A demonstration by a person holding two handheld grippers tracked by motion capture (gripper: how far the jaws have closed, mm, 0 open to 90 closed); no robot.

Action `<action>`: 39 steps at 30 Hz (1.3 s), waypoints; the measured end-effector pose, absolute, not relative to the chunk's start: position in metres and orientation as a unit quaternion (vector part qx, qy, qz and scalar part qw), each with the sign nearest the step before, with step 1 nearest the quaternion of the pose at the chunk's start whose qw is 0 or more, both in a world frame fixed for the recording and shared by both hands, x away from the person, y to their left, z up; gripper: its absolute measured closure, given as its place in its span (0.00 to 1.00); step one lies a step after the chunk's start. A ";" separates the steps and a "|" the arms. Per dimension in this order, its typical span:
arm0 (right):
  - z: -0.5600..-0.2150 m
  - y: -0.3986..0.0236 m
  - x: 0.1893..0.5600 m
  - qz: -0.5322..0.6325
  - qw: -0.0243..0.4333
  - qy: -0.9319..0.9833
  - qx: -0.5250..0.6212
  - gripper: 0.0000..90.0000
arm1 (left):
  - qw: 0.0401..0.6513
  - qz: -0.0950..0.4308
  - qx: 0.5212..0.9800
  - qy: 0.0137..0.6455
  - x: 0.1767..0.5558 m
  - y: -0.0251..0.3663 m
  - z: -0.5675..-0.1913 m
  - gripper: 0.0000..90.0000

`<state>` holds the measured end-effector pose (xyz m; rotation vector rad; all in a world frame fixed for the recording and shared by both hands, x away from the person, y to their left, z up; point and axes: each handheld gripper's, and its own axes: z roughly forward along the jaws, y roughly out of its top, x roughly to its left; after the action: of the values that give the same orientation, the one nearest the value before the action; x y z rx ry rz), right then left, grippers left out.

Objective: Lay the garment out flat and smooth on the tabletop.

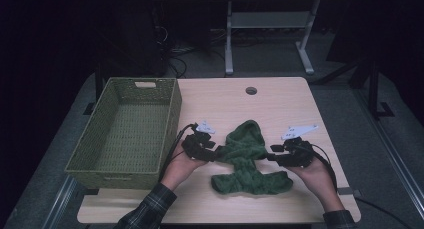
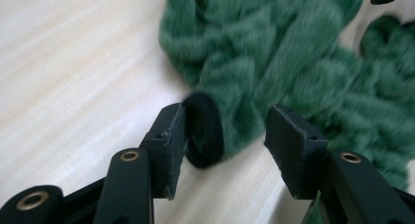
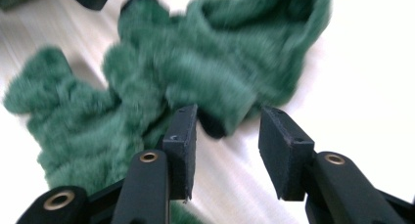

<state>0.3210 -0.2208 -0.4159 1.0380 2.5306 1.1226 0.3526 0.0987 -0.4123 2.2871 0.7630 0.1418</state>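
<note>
A fuzzy green hooded garment [image 1: 247,159] lies spread on the wooden table [image 1: 280,104], hood pointing away from me. My left gripper [image 1: 216,153] is at the end of its left sleeve. In the left gripper view the jaws of that gripper [image 2: 225,136] stand apart around the dark sleeve cuff [image 2: 203,131], which lies against one pad only. My right gripper [image 1: 272,153] is at the other sleeve. In the right gripper view that gripper [image 3: 227,136] has its jaws apart, and the sleeve end [image 3: 230,106] lies just in front of the gap, unpressed.
A green woven basket [image 1: 172,114] stands on the left part of the table, close beside my left hand. A round cable hole [image 1: 251,90] sits near the table's far edge. A table frame and cables stand on the floor behind.
</note>
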 end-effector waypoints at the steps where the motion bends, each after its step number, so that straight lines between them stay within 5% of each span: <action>1: -0.413 -0.222 0.322 0.383 0.089 0.849 0.354 0.64 | 0.356 0.059 0.885 0.294 0.354 0.097 -0.409 0.53; 12: -0.413 -0.222 0.364 0.400 0.096 0.828 0.380 0.66 | 0.370 0.086 0.878 0.291 0.397 0.070 -0.402 0.53; 28: -0.452 -0.210 0.387 0.369 0.051 0.831 0.412 0.66 | 0.332 0.044 0.897 0.290 0.433 0.050 -0.443 0.52; 39: -0.458 -0.203 0.387 0.349 0.040 0.843 0.408 0.81 | 0.304 0.042 0.912 0.272 0.427 0.051 -0.449 0.89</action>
<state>0.3870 -0.2029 -0.4583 1.2489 2.5839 1.0687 0.4267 0.0507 -0.4488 2.4154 0.7215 0.1110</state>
